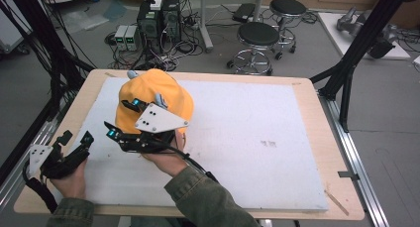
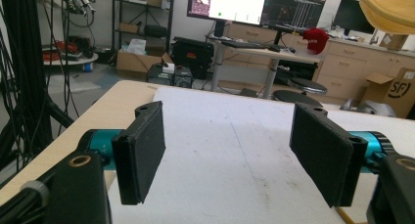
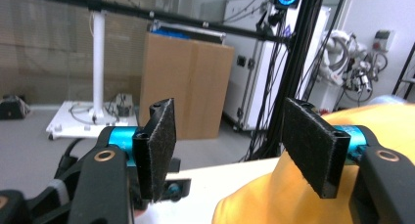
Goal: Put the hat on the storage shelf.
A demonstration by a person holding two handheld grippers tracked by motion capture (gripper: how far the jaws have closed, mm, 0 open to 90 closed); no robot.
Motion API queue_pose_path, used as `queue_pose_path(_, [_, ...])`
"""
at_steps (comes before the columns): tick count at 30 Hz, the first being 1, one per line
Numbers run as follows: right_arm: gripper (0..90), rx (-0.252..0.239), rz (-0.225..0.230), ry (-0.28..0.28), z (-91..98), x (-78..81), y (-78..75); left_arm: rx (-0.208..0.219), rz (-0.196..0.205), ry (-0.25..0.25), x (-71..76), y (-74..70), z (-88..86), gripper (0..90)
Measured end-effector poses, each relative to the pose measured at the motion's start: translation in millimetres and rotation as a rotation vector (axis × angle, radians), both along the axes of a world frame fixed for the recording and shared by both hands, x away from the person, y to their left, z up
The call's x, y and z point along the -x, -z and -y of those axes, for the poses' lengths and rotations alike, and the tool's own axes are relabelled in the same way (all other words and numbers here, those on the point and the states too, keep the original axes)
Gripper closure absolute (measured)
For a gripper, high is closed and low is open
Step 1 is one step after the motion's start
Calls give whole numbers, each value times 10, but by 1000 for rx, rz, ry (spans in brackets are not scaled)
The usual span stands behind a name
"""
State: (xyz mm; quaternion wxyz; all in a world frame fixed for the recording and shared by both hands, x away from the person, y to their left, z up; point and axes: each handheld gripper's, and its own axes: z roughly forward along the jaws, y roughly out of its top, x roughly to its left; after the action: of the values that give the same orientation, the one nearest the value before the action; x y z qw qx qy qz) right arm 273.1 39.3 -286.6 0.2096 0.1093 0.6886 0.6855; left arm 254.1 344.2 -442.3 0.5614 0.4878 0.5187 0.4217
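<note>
An orange cap (image 1: 158,88) lies on the white foam board (image 1: 247,128) at its back left. My right gripper (image 1: 123,119), with a grey three-cornered plate on top, reaches across to the cap's left side. It is open, and the cap's orange fabric (image 3: 274,204) sits low beside its right jaw, not between the pads. My right gripper (image 3: 230,141) points off the table's left edge. My left gripper (image 1: 77,138) hovers at the board's front left corner. In its own view my left gripper (image 2: 227,155) is open over bare board, with the cap (image 2: 391,11) high at the right.
The wooden table (image 1: 317,108) carries the board. Black frame posts (image 1: 356,43) stand at the right, and cable bundles hang at the left. Two stools (image 1: 257,38) and computer boxes (image 1: 158,19) stand on the floor behind the table.
</note>
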Motion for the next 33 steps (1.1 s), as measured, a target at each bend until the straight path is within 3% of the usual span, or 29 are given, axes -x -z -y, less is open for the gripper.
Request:
queue_pose_path(9, [292, -65, 27, 27, 226, 9, -141, 6, 0, -1, 0, 2, -2, 292])
queue_pose_path(18, [213, -153, 51, 129, 608, -23, -307, 12, -2, -2, 2, 5, -7, 292])
queue_pose_path(21, [213, -153, 56, 144, 683, -21, -320, 13, -1, -2, 5, 3, -6, 292])
queue_pose_path(33, [204, -147, 73, 286, 1230, 15, -304, 6, 0, 1, 11, -3, 6, 293])
